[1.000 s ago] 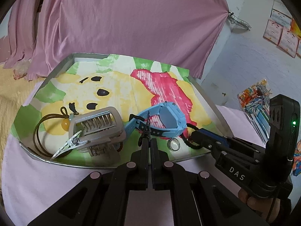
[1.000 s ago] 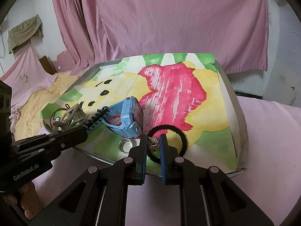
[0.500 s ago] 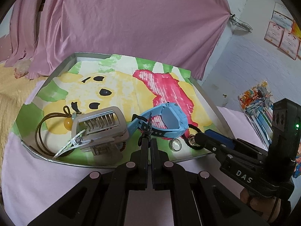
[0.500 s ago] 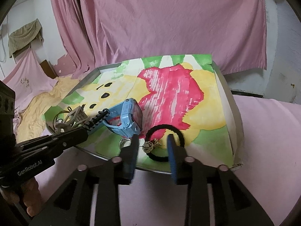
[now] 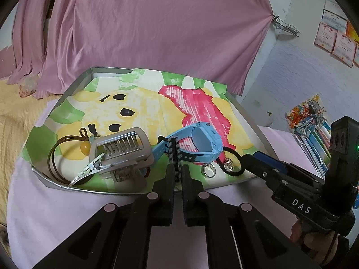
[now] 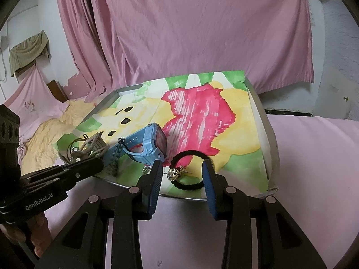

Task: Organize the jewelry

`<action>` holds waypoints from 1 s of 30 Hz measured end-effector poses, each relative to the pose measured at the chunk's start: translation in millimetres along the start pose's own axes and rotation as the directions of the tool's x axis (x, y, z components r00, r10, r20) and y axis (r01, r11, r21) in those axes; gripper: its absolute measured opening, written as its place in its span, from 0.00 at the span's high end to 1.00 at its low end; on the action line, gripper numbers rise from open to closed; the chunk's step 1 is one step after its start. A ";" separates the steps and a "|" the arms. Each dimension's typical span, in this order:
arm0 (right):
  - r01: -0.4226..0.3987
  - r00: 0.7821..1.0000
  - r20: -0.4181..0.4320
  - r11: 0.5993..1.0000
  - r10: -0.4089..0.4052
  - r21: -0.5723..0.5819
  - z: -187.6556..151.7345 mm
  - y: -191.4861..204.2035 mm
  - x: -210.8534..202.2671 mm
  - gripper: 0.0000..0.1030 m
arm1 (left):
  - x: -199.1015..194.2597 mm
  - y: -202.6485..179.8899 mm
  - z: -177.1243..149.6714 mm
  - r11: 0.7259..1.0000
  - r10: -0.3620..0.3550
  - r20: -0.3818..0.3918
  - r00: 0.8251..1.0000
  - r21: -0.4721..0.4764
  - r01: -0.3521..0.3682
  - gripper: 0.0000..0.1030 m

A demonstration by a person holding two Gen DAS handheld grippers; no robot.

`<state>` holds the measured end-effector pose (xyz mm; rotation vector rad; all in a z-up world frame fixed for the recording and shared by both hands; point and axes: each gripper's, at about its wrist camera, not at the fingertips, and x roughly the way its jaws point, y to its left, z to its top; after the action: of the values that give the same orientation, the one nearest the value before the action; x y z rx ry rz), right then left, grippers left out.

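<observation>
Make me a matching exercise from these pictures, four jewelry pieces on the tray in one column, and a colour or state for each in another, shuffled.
Things:
1. smartwatch
2. elastic hair tie with a gem charm
3. toothed metal hair clip
4. braided strap

States:
A. silver, beside an amber bead cord
B. black, between the open right gripper's fingers
C. pinched by the left gripper
D. light blue

Pairs: 1-D, 2-B, 3-A, 4-C

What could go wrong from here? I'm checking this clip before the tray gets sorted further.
The left gripper is shut on a thin beaded chain draped over the blue watch strap; lifting might drag the watch along. The right gripper is open around the black hair tie near the tray edge; closing could miss it. The small ring nearby could get knocked off.
</observation>
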<state>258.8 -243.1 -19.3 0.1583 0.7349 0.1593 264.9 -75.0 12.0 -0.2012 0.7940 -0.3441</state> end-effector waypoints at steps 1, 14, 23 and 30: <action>0.000 1.000 0.003 1.000 0.000 0.001 -0.3 -0.4 -0.9 0.68 | -0.8 -0.1 -0.2 1.000 0.001 0.003 1.000 0.000 -0.001 0.94; 0.010 0.998 0.063 1.000 -0.010 0.003 -4.2 0.3 -20.7 0.61 | -21.1 -3.2 -2.5 1.000 0.025 0.060 0.998 0.005 -0.025 0.73; 0.005 0.995 0.103 1.000 -0.006 0.003 -7.1 3.1 -37.0 0.50 | -43.2 -2.2 -5.6 0.999 0.053 0.134 0.990 -0.002 -0.053 0.47; 0.007 0.990 0.142 1.000 -0.007 0.001 -14.3 8.2 -54.0 0.40 | -65.9 5.0 -16.5 0.996 0.094 0.202 0.975 -0.020 -0.092 0.25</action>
<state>208.9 -244.6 7.1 0.1657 0.5940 0.1398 211.2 -46.5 42.8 -0.2049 0.6015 -0.2269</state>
